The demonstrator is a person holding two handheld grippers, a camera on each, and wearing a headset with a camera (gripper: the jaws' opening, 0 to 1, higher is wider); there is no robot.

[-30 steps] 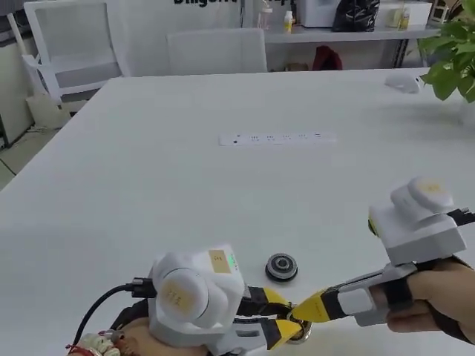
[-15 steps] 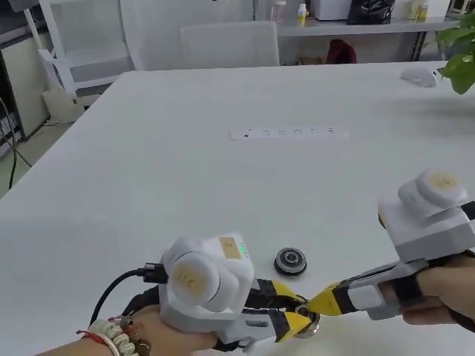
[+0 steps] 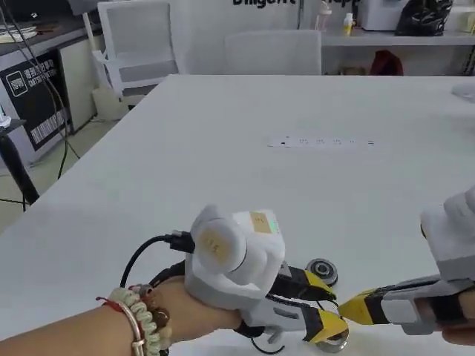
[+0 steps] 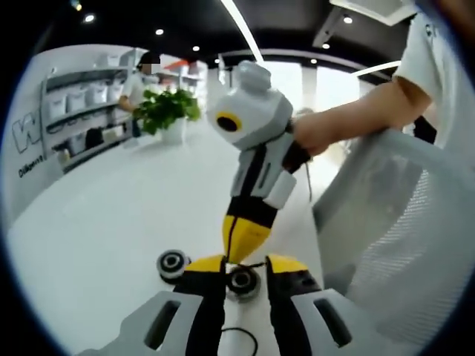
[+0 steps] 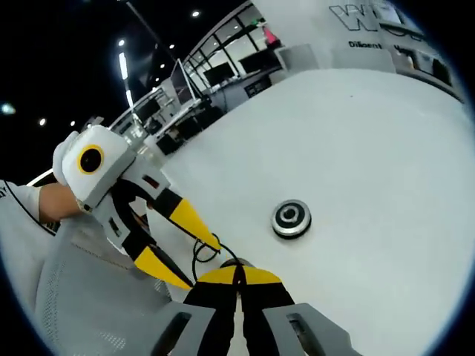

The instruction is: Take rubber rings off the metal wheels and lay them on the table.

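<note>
Grips unchanged since the earlier frame.
Left gripper (image 3: pixel 330 311) clamps the round silver metal wheel (image 4: pixel 243 282); right gripper (image 3: pixel 345 311), pinched shut between those fingers, grasps its thin black rubber ring (image 5: pixel 197 259).

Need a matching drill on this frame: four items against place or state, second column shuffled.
Column 1
1. left gripper
2. right gripper
3. loose wheel
4. power strip

Column 2
A. lies flat farther across the table, away from both grippers
B. jaws together, tips at the held wheel
C. sits alone on the table, just beside the grippers
D. jaws on either side of the held wheel

Pairs: 1-D, 2-B, 3-C, 4-A
</note>
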